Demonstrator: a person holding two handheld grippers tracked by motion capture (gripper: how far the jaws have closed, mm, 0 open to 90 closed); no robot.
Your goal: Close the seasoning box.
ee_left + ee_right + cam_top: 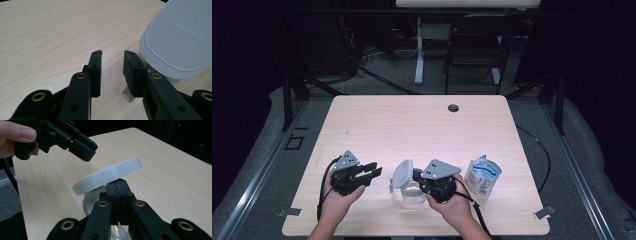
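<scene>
A clear round container (412,195) stands near the table's front edge, its grey lid (402,173) tipped up on edge above it. My right gripper (416,176) reaches in from the right, and in the right gripper view its jaws (117,183) are pressed together just under the lid (107,176), above the container's rim (86,206). Whether they pinch the rim I cannot tell. My left gripper (374,173) hovers left of the lid, jaws apart and holding nothing (112,60). The lid (180,37) is just to its right. The left gripper (86,150) also hangs over the lid in the right gripper view.
A blue and white pouch (482,175) stands to the right of my right hand. The light wooden table (412,125) has a small cable hole (453,107) near its far edge. A dark chair (477,45) and a table leg stand beyond it.
</scene>
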